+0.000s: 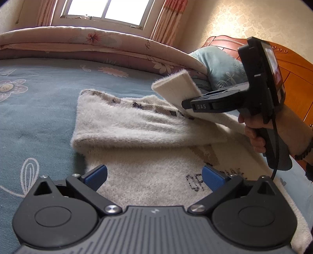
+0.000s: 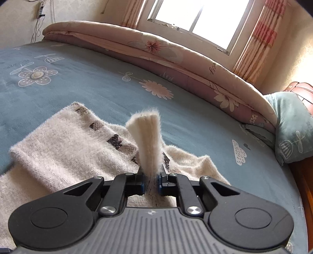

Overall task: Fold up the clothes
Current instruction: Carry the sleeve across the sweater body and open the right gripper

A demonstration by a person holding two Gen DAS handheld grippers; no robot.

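left wrist view: sits low just behind the left gripper (image 1: pixel 154 176), facing across the bed (image 1: pixel 39 109) toward the window (image 1: pixel 105 9), close over the sweater (image 1: pixel 148 125).
right wrist view: close behind the right gripper (image 2: pixel 150 181), angled down, facing the same window.
shared: sweater, bed, folded quilt (image 2: pixel 148 50), pillow (image 1: pixel 219 66), window.

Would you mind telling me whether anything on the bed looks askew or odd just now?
Only the sweater: its cuff sticks up off the blue bedsheet, pinched in the right hand-held gripper, and the folded sleeve lies crooked. Nothing looks damaged.
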